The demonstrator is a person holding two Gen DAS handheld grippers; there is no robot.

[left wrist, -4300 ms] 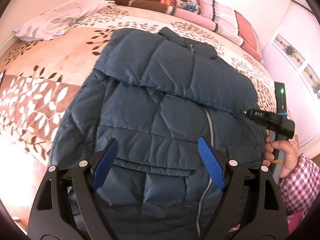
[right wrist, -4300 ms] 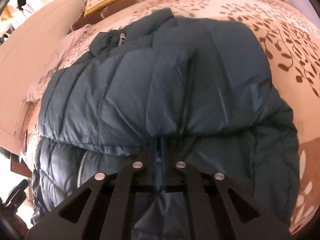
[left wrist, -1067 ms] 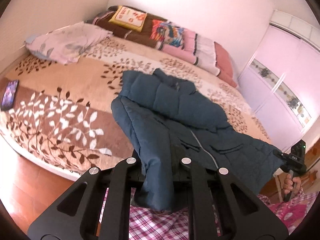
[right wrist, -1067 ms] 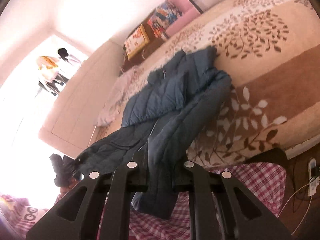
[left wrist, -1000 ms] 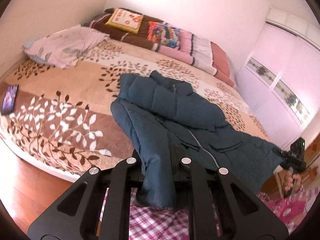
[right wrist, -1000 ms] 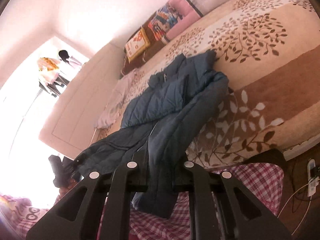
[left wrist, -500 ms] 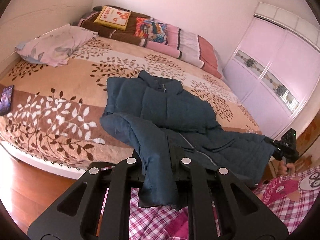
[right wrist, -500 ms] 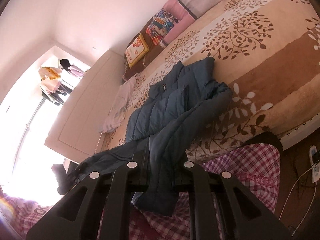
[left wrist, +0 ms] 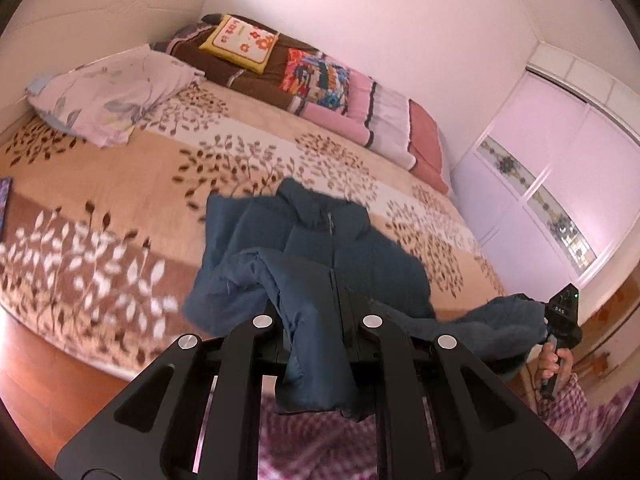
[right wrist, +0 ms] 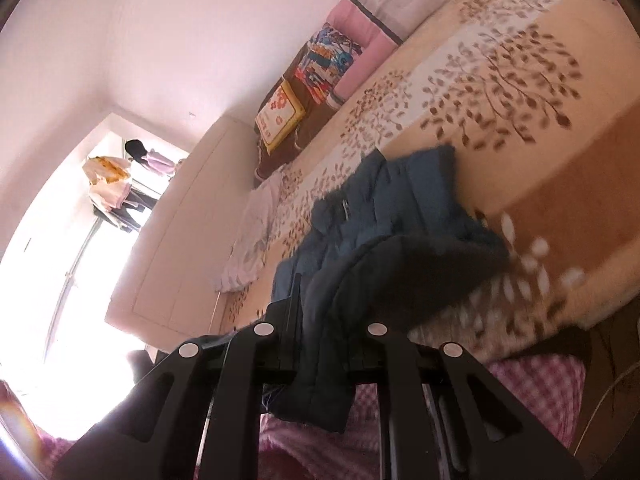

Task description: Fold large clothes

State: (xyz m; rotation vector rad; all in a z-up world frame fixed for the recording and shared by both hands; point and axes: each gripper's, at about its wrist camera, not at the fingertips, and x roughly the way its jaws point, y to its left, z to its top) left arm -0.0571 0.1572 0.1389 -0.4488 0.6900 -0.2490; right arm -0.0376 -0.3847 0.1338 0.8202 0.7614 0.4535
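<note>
Blue jacket (left wrist: 320, 256) drapes from the bed (left wrist: 120, 184) at frame centre; left gripper (left wrist: 316, 320) and right gripper (right wrist: 320, 328) each clamp its hem.

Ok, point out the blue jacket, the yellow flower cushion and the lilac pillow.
blue jacket (left wrist: 352, 256): left wrist view, chest panel beside the zip.
yellow flower cushion (left wrist: 244, 42): left wrist view, middle of its face.
lilac pillow (left wrist: 116, 94): left wrist view, centre.
</note>
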